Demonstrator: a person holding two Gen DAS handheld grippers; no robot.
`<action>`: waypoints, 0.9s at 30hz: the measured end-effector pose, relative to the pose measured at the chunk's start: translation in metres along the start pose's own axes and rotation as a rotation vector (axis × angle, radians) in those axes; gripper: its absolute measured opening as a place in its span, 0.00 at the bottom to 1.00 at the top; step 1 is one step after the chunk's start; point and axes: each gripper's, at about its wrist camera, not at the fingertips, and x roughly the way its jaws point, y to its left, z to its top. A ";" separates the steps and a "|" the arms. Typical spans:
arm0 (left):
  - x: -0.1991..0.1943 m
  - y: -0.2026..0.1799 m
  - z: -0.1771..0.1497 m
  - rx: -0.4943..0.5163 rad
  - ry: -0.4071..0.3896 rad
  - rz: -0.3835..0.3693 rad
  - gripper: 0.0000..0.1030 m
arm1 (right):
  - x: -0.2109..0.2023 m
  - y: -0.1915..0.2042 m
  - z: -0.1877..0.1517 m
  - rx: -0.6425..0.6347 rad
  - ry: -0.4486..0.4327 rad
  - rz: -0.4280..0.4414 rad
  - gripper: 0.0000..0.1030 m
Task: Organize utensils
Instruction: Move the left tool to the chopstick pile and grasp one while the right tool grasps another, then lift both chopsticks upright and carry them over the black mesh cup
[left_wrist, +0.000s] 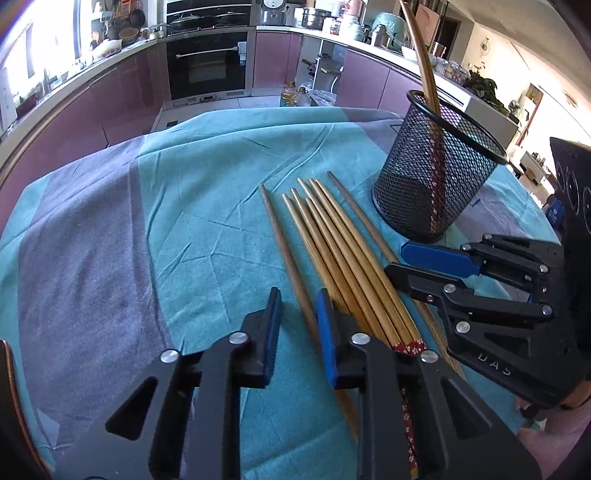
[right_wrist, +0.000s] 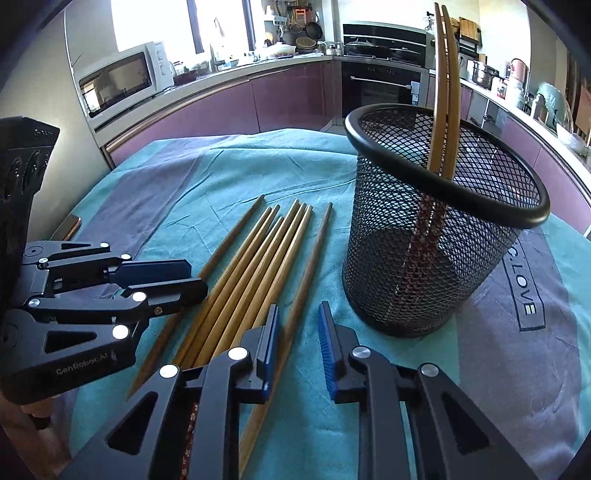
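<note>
**Both grippers low over the chopstick row, holder to the right**

On my right-wrist feed I read "GenRobot.AI" on the body of the left gripper (right_wrist: 192, 277), and the grey panel of the cloth carries lettering ending in "LOVE" beside the holder. On the left-wrist feed the right gripper (left_wrist: 397, 258) shows the letters "DAS"; the rest I cannot read.

The work surface is a table under a teal and grey cloth (left_wrist: 110, 229), creased in several places. Behind it runs a kitchen with purple cabinet fronts, a built-in oven (left_wrist: 207, 62) and, on the far counter, a microwave (right_wrist: 122, 81). Strong daylight comes from the windows.

The loose chopsticks (left_wrist: 332, 236) lie side by side on the cloth, tips pointing away from me. The black mesh holder (right_wrist: 436, 229) stands upright just to their right, with two chopsticks already leaning inside it.

My left gripper's fingers (left_wrist: 273, 325) stand narrowly apart around the leftmost darker stick; I see a gap on both sides, so they are not clamped. My right gripper's fingers (right_wrist: 273, 339) are likewise narrowly apart, the rightmost stick passing between them without visible pressure.

The cloth left of the sticks is bare. The holder's rim sits near my right gripper, and the two grippers are close beside each other.
</note>
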 end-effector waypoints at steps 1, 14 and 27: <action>0.000 0.001 0.001 -0.008 0.000 -0.006 0.12 | 0.000 -0.001 0.000 0.009 0.001 0.010 0.11; -0.010 0.009 -0.003 -0.089 -0.034 -0.039 0.08 | -0.015 -0.013 -0.006 0.079 -0.022 0.066 0.06; -0.053 0.009 -0.013 -0.048 -0.107 -0.104 0.08 | -0.065 -0.015 -0.008 0.041 -0.124 0.157 0.06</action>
